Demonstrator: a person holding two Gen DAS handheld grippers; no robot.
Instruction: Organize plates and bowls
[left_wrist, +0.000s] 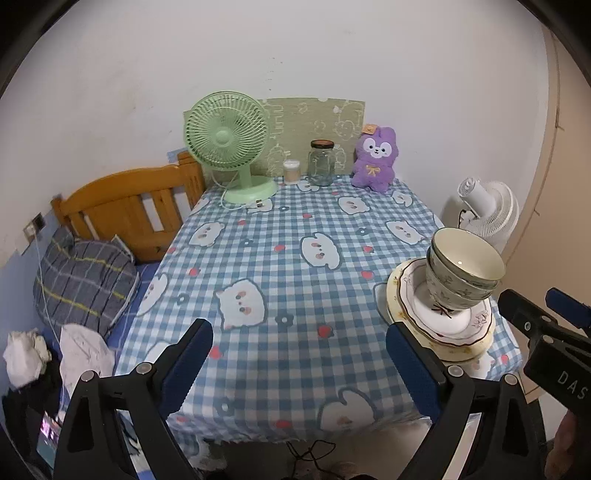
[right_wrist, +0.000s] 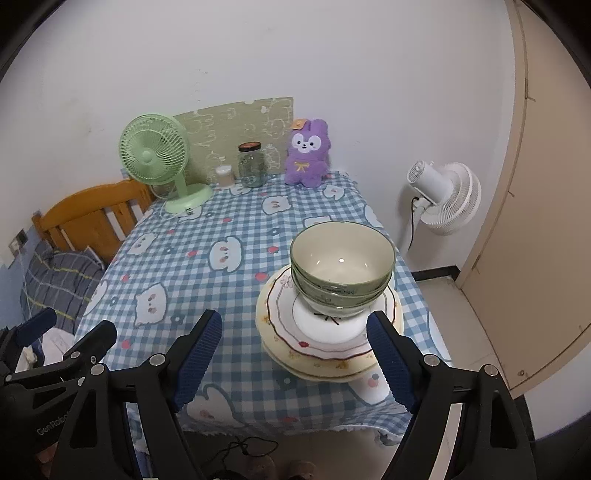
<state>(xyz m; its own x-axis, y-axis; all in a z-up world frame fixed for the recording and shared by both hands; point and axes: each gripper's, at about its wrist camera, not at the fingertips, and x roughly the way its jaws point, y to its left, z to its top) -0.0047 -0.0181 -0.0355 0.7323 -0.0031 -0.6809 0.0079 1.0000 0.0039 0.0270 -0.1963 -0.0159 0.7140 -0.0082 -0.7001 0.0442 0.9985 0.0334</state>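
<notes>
Green bowls (right_wrist: 342, 275): I see them nested and upright on the plates, just ahead of my right tongs, closer to the right finger.
Plates (right_wrist: 325, 345): stacked near the bench's right front corner; a white one with a dark red rim on top, yellow flowered ones beneath.
Right tongs (right_wrist: 295, 354): wide apart, holding nothing; the right fingertip overlaps the plate rim in view, contact I cannot tell.
Left tongs (left_wrist: 299, 356): wide apart, empty, over checked cloth; the stack lies beside the right finger.
Bench (left_wrist: 280, 280): covered in blue checked cloth with bear prints.
Far beyond the tongs: green fan (left_wrist: 229, 147), glass jar (left_wrist: 321, 162), small lidded pot (left_wrist: 291, 171), purple plush (left_wrist: 375, 158).
Right of bench: white fan (right_wrist: 447, 195).
Left of bench: wooden bed (left_wrist: 129, 206).
</notes>
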